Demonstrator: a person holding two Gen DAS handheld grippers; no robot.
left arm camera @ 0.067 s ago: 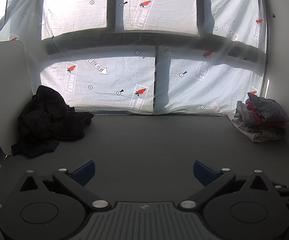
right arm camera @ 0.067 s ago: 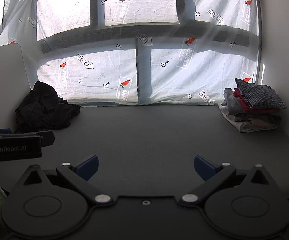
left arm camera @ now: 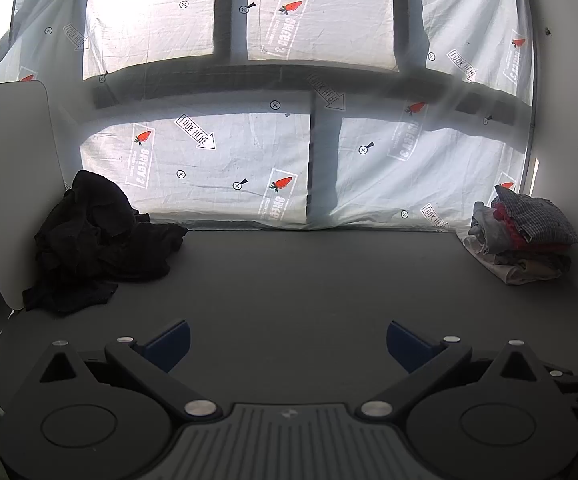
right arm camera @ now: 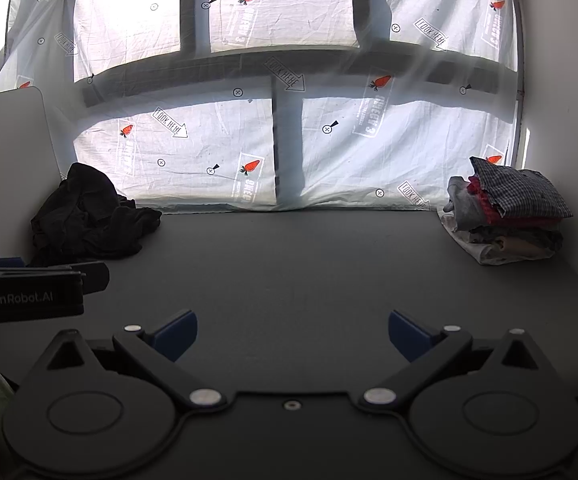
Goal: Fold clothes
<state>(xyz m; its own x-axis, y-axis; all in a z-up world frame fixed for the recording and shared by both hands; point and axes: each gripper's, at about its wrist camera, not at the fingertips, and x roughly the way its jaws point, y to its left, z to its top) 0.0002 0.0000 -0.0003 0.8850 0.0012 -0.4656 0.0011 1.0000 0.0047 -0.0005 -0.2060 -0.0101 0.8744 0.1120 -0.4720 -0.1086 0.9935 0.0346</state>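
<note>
- The left hand-held gripper [left arm camera: 287, 340] hangs low over the near part of the dark grey table [left arm camera: 309, 280], its two blue-tipped fingers [left arm camera: 167, 342] spread wide with nothing between them.
- The right hand-held gripper [right arm camera: 293, 334] sits in the same pose — fingers [right arm camera: 409, 336] parted, empty, over bare table surface.
- In the right wrist view, the body of the left hand-held gripper shows at the left edge, marked "GenRobot.AI"; the two tools are side by side and apart.
- A crumpled heap of black clothes [left arm camera: 97, 240] lies unfolded at the far left corner of the table, against a white panel [left arm camera: 9, 184] that stands upright along the left side.
- A stack of folded clothes [left arm camera: 525, 240] rests at the far right corner, near the white wall [left arm camera: 569, 120]; a dark checked garment [right arm camera: 521, 192] lies on top, with red, grey and pale layers beneath it.
- Both piles are well apart from either hand-held gripper — neither tool touches any fabric.
- Behind the table hangs a pale printed sheet [left arm camera: 217, 168] over a window, with carrot motifs and "LOOK HERE" arrows, lit from behind.
</note>
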